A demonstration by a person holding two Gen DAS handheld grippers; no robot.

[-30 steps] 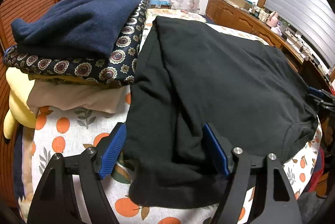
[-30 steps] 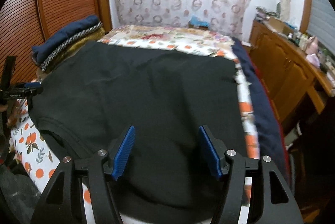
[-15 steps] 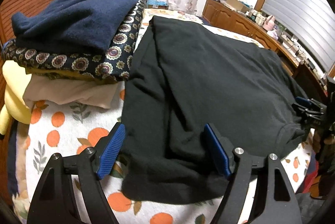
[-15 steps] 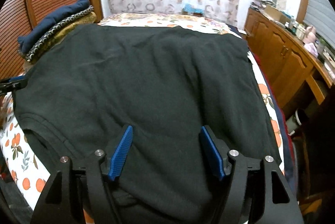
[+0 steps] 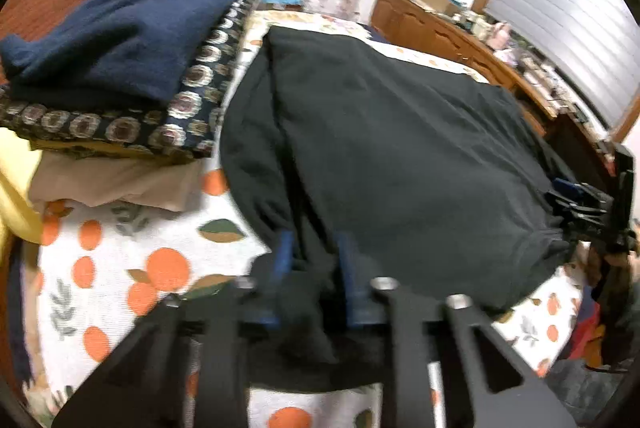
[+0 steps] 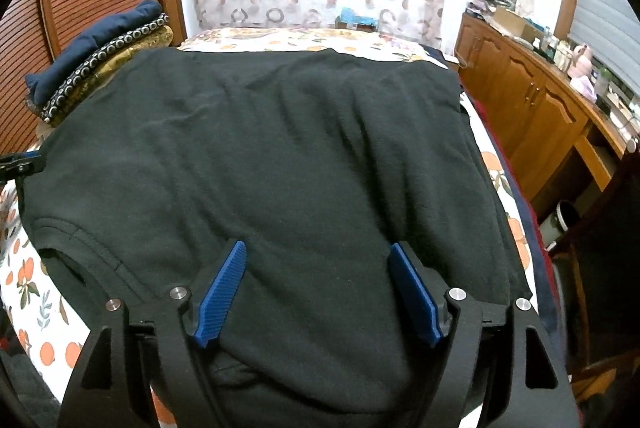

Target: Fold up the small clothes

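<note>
The black sweatshirt [image 6: 280, 155] lies spread flat on the orange-print bed [image 5: 120, 260], its long axis running from the near edge away toward the far curtain. The left gripper [image 5: 314, 264] sits at the garment's near left corner, jaws pressed together, pinching a bunched fold of the fabric there. The right gripper [image 6: 318, 288] hovers over the near right part, beside the neckline, jaws spread with cloth lying between them but not clamped. A stack of folded clothes [image 5: 132, 39] sits to the far left.

Orange-print bed [image 5: 120, 268] carries black garment [image 6: 280, 147] beside folded stack [image 5: 120, 67].
</note>
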